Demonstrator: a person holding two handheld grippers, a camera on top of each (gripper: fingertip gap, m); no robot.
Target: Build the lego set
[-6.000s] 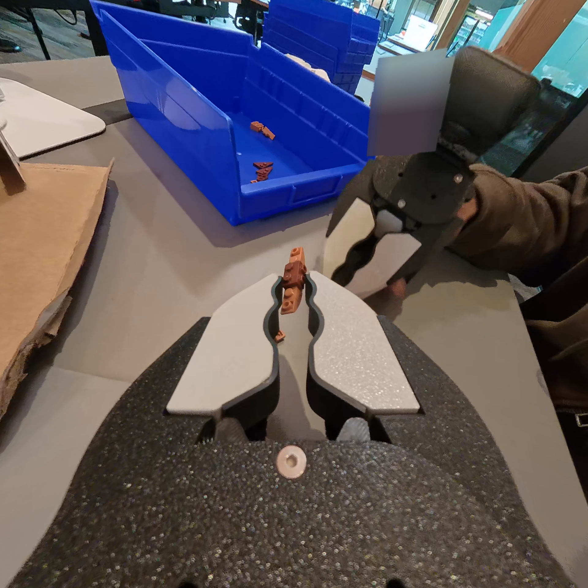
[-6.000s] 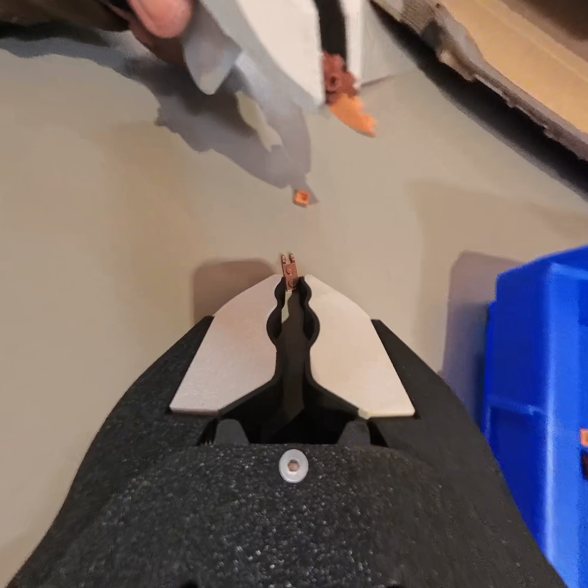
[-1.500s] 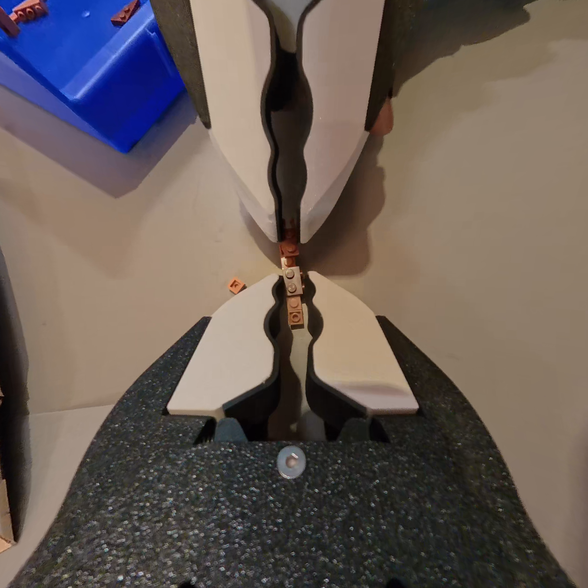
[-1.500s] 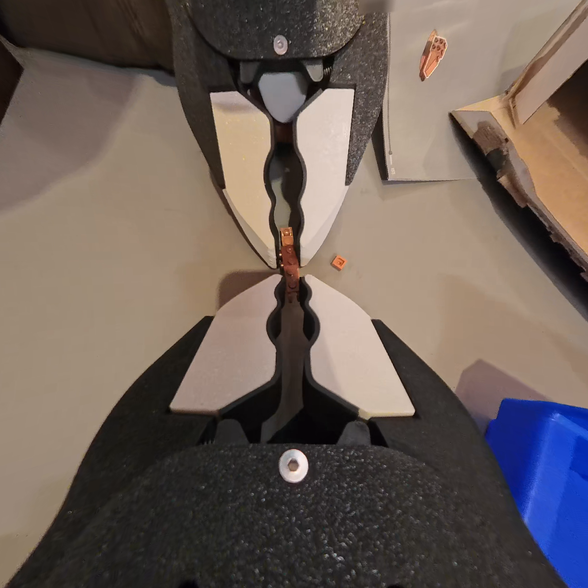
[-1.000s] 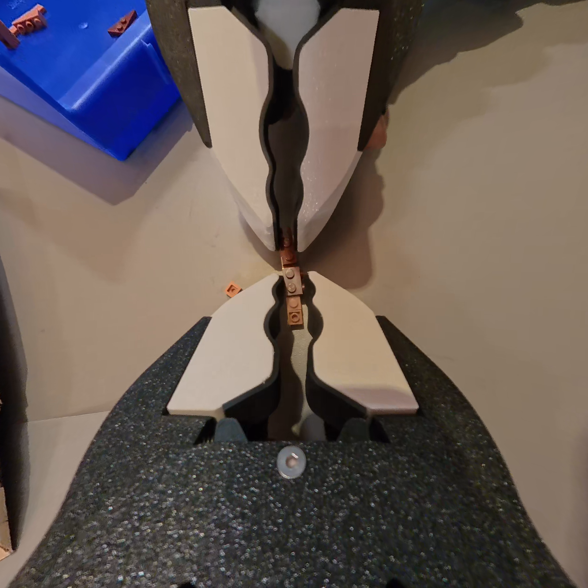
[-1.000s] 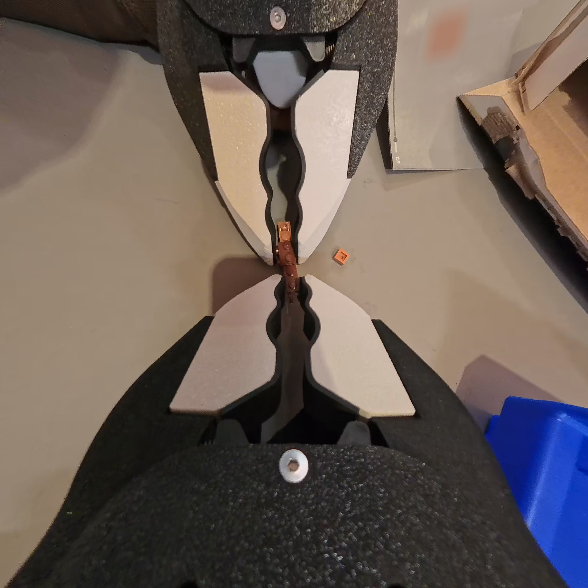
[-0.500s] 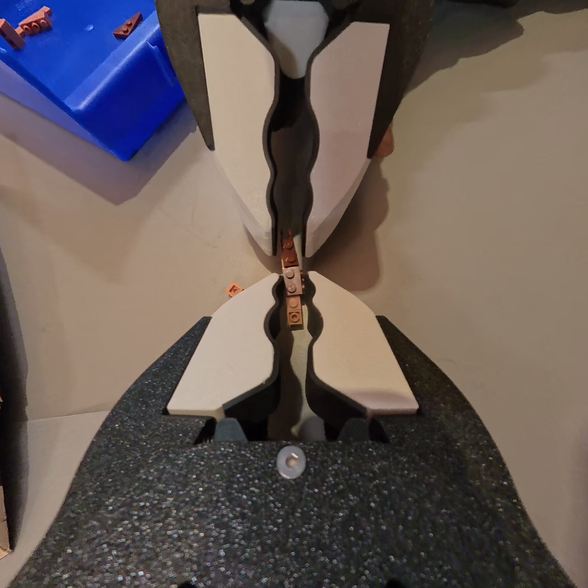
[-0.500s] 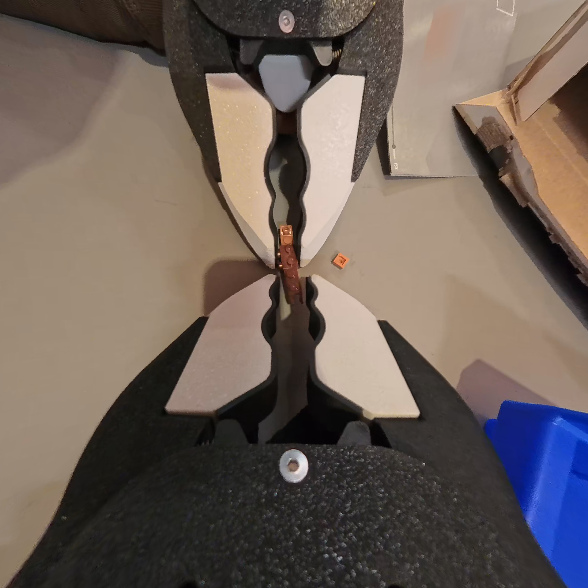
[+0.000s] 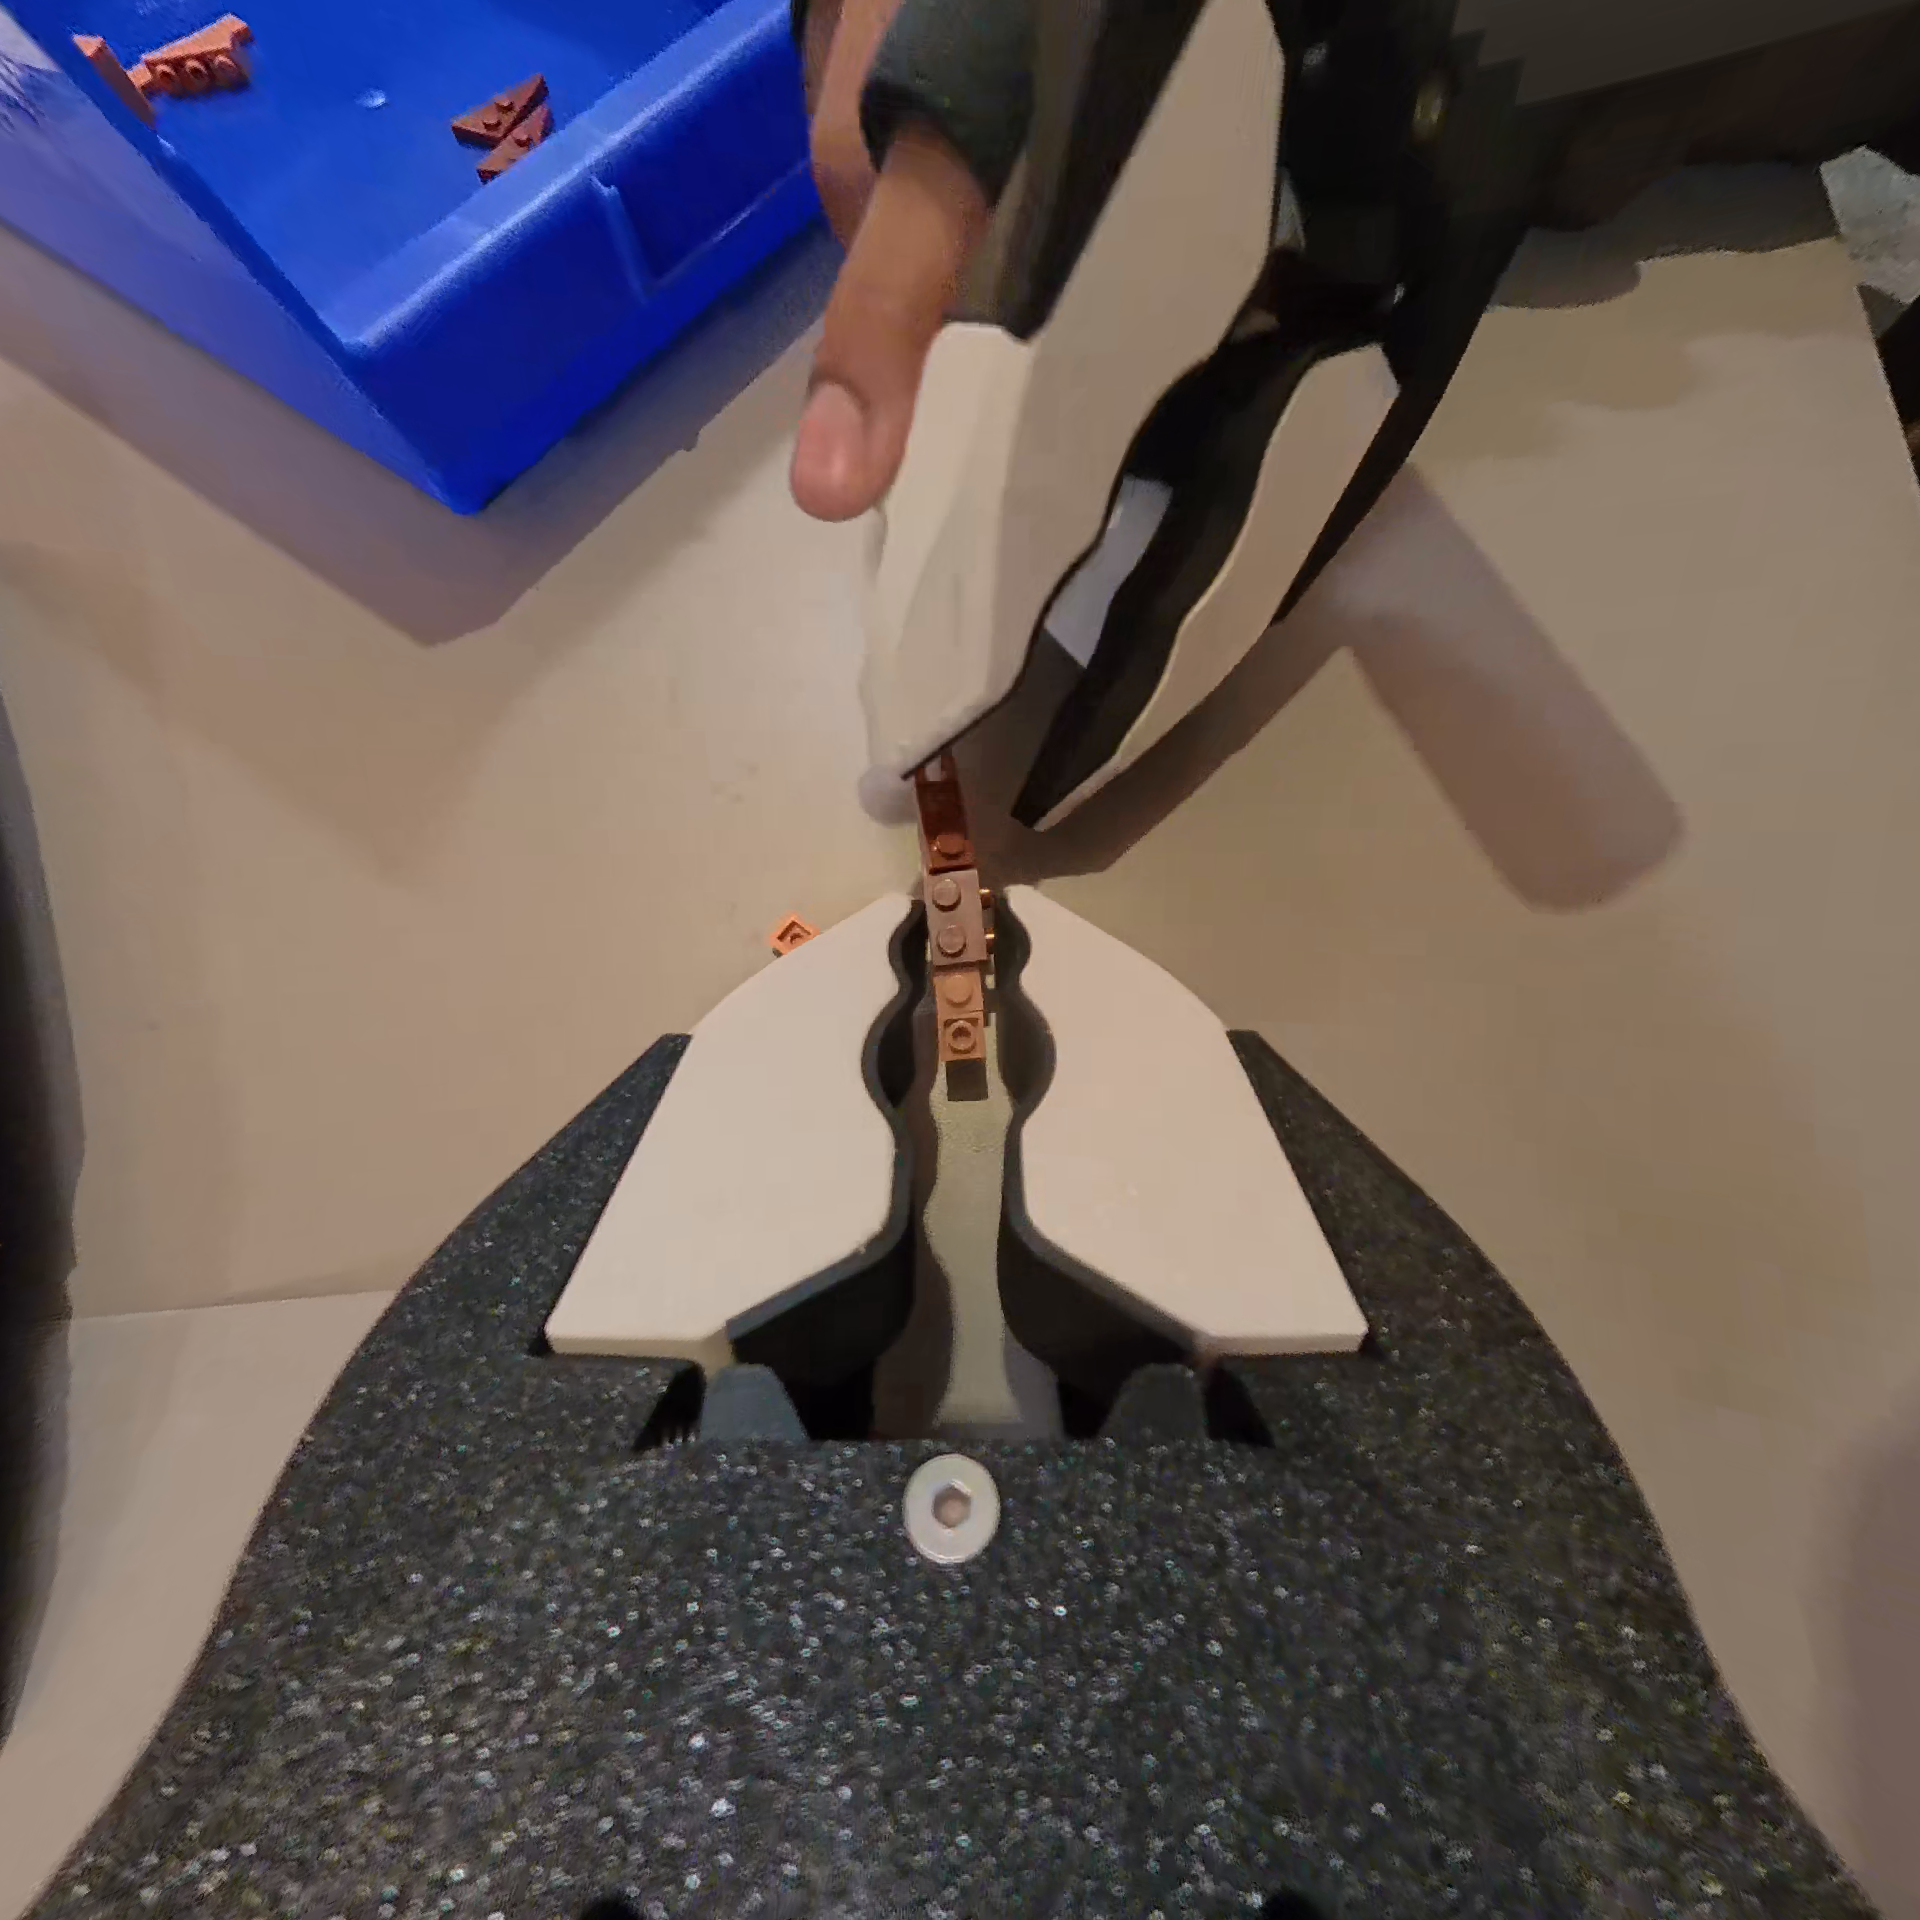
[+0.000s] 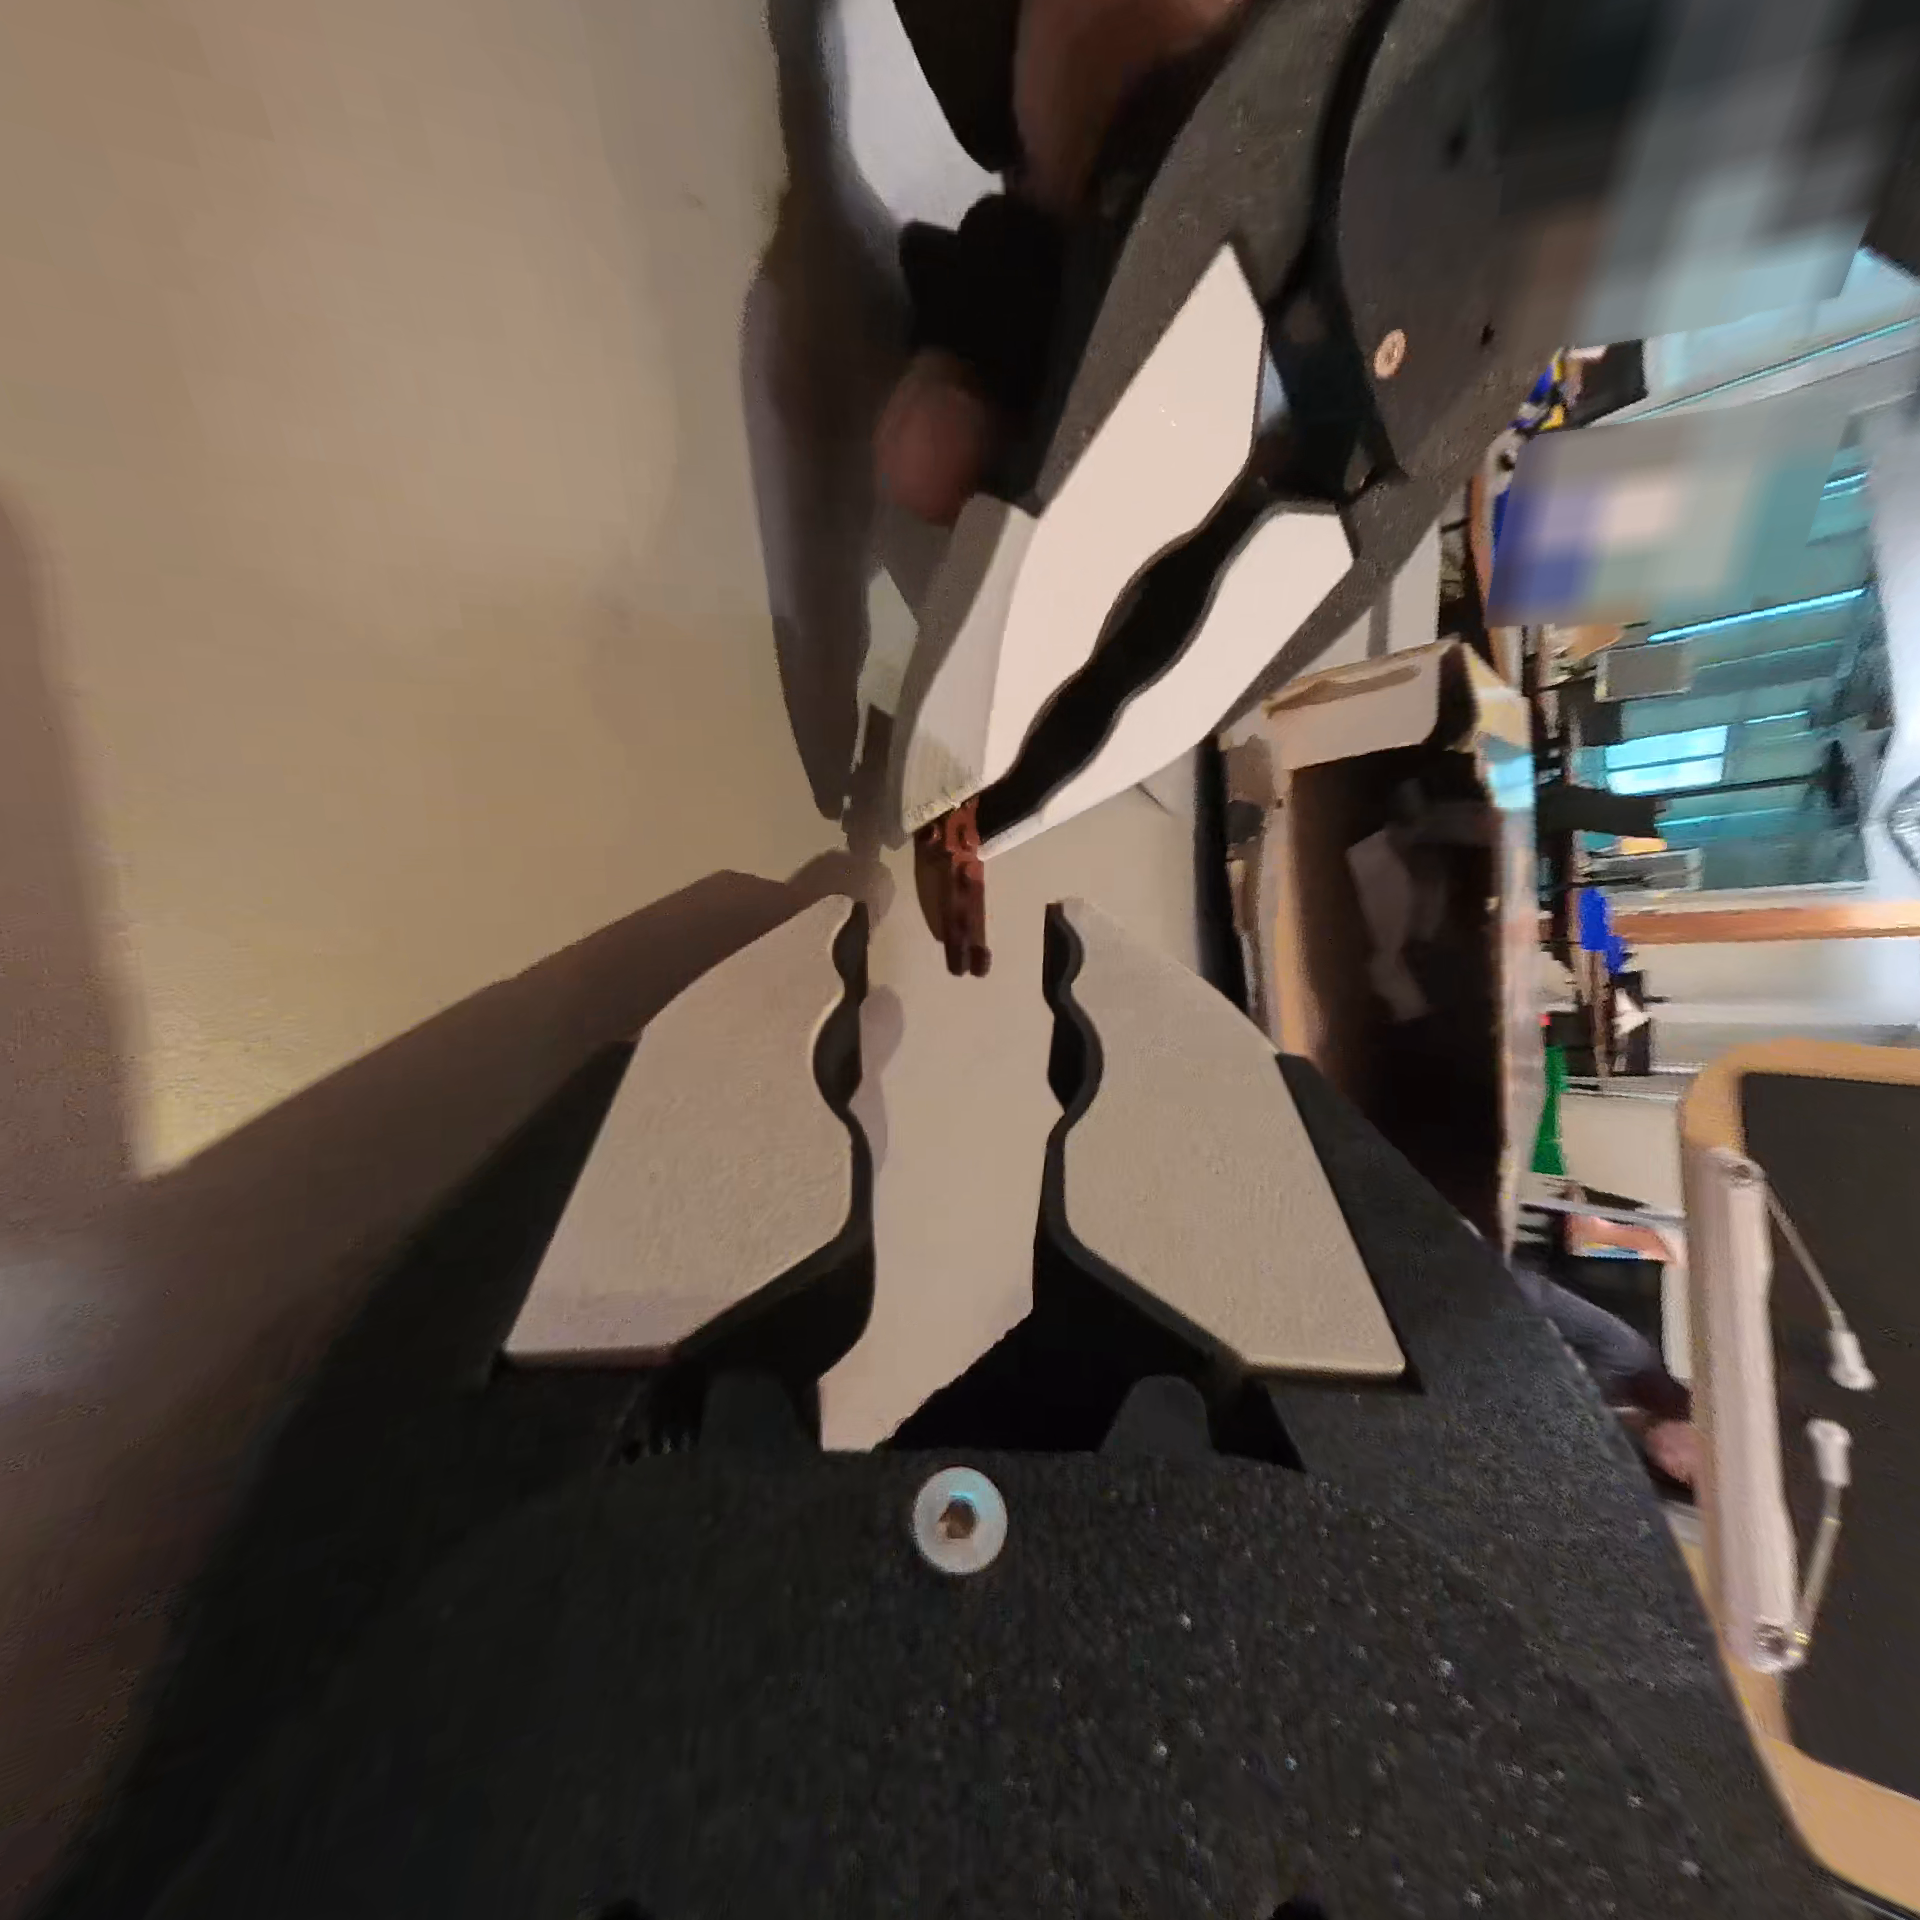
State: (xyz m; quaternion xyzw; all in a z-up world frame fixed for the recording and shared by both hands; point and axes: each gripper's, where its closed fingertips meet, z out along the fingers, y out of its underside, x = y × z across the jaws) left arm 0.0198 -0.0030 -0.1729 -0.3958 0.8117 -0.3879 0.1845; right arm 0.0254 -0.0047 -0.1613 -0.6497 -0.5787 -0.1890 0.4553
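- Left tool clenched on a strip of small reddish-brown studded plates, pads squeezing it from both sides right at the tips.
- Far end of that strip poking out toward 12 o'clock, past the fingertips, out over the beige table.
- Right tool released, jaws spread wide; strip end sitting in the gap with clear air on both sides, no pad pressing on it.
- In the left wrist view, right tool came in from 1 o'clock, one pale fingertip just about at the strip's far tip; actual contact there too close to call.
- Bare finger of the person's hand stretched along that tool at 11 o'clock.
- Blue bin up at 10 to 11 o'clock with a few more brown pieces on its floor; one stray orange stud piece lying on the table just by the left fingertip, at 9 o'clock of it.
- Cardboard box seen at 2 o'clock in the right wrist view.
- Handling guess: featherlight, rigid plastic, slick faces, and joints between plates probably ready to pop apart under any bending.
- Best hold likely across the flat sides near a joint, not out at the skinny free end.
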